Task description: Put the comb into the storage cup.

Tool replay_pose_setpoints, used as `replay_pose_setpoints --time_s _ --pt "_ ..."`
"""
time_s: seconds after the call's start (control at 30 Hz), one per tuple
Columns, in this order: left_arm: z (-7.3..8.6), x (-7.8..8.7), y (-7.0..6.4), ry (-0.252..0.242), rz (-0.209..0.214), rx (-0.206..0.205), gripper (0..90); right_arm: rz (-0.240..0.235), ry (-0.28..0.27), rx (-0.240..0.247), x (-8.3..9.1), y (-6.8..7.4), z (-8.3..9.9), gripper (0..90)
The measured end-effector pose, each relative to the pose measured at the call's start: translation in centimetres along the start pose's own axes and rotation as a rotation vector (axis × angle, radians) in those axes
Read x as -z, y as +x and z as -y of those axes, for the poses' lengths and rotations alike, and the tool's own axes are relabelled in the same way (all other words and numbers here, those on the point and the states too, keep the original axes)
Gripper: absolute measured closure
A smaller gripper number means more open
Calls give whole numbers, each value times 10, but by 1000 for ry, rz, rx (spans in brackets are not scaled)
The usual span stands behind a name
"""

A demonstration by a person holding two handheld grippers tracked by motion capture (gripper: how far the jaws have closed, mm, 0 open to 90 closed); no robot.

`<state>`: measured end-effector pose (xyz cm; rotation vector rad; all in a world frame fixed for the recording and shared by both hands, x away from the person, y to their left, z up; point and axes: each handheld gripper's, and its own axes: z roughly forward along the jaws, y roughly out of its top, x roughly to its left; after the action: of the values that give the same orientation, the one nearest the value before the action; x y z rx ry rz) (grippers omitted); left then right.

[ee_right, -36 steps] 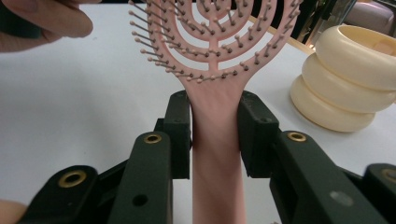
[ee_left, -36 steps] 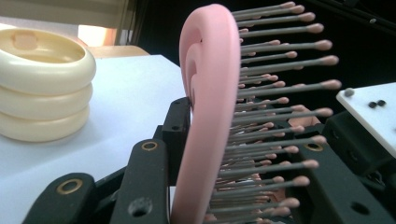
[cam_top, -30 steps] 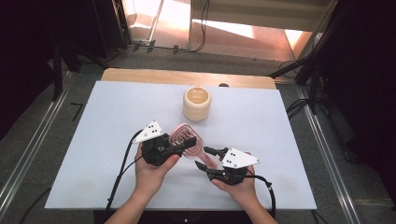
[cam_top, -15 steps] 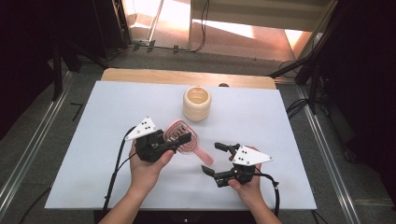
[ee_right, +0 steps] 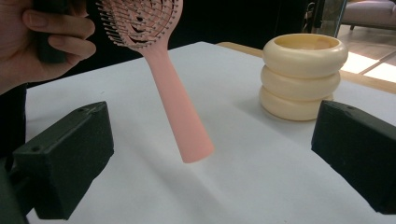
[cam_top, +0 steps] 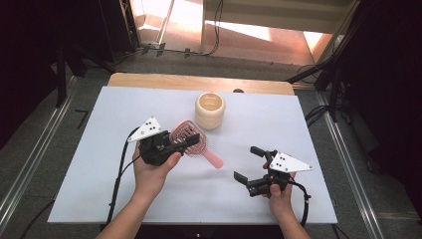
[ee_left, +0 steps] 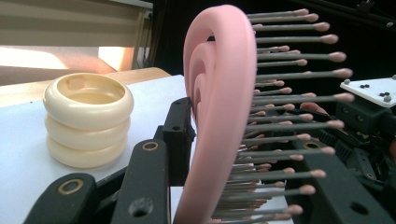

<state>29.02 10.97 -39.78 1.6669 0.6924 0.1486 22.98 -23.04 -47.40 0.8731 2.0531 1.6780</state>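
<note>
A pink hairbrush (cam_top: 191, 140) hangs above the white table, and my left gripper (cam_top: 185, 142) is shut on its head. In the left gripper view the brush head (ee_left: 219, 116) stands on edge between the jaws, bristles pointing right. Its handle (ee_right: 180, 109) slants down toward the table in the right gripper view. A cream ribbed cup (cam_top: 209, 110) stands upright behind the brush; the same cup (ee_left: 88, 119) sits left of the brush head, and the cup (ee_right: 301, 74) also appears at the right. My right gripper (cam_top: 250, 164) is open at the front right, jaws wide with nothing between them.
The white table top (cam_top: 308, 129) rests on a wooden board (cam_top: 149, 79) whose edge shows at the back. Black cables trail from both grippers toward the table's near edge. Metal rails run along the floor at both sides.
My left gripper has carried the brush left and toward the cup. My right gripper has let go of the handle, opened, and drawn back to the front right.
</note>
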Motion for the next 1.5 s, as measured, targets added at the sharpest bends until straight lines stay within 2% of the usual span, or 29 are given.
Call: replay_pose_setpoints --time_s 0.57,1.07,1.5 --pt "-16 -9 9 -7 -14 -9 638 61 -5 -12 33 -21 13 0" --pt "-33 -16 21 -19 -39 -11 638 104 14 -16 53 -33 27 0" --pt "-50 -23 35 -36 -55 3 639 137 27 -45 71 -45 39 0"
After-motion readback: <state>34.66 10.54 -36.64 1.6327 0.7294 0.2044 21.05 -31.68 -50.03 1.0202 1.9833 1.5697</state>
